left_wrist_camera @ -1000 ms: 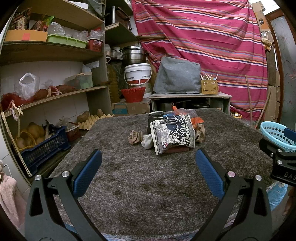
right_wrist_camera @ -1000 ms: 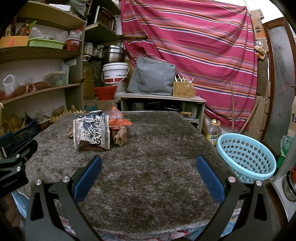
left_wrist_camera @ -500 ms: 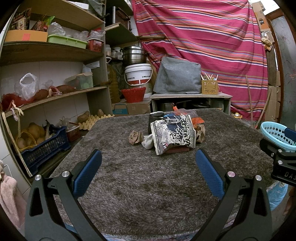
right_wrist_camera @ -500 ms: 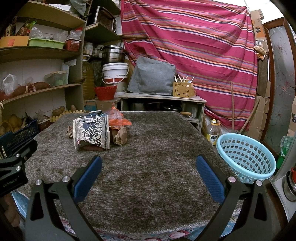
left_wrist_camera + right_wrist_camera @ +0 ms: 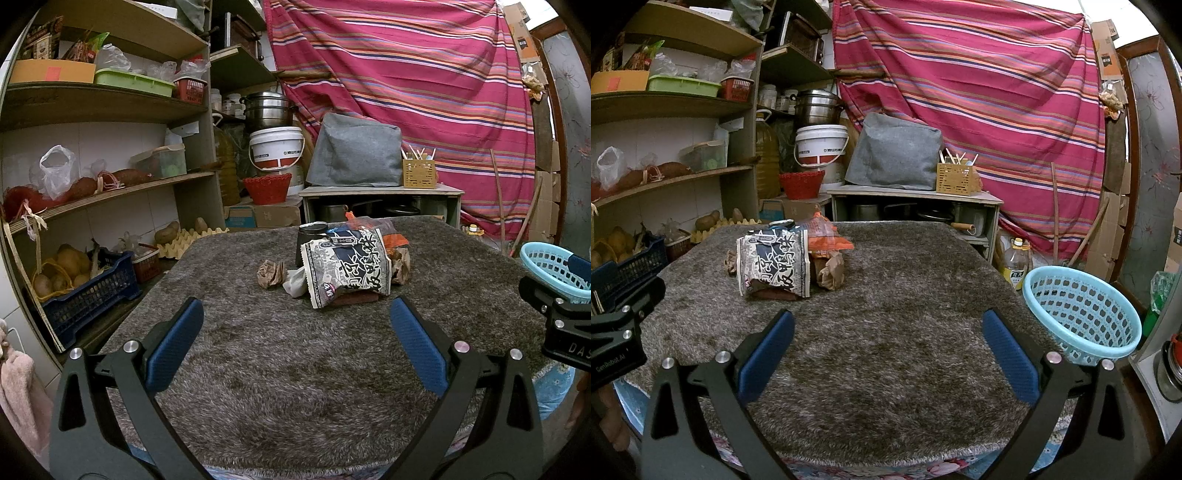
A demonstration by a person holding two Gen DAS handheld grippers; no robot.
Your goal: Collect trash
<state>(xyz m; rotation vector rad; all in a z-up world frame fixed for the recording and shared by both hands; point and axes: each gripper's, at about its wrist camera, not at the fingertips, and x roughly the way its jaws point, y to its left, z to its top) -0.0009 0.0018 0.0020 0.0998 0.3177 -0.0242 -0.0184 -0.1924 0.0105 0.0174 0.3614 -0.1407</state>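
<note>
Both tools, left tool [image 5: 295, 347] and right tool [image 5: 888, 349], are spread wide and empty, near the worktop [image 5: 905, 314] edge. The trash pile [image 5: 783, 258] lies far left, the basket [image 5: 1082, 314] right. Best taken singly, starting with the printed wrapper [image 5: 347, 269] on top.

We read "GenRobot.AI" on the left gripper [image 5: 617, 354] body and "DAS" on the right gripper [image 5: 569, 332] body, while the snack bag [image 5: 774, 260] between them bears large characters we cannot read.
</note>
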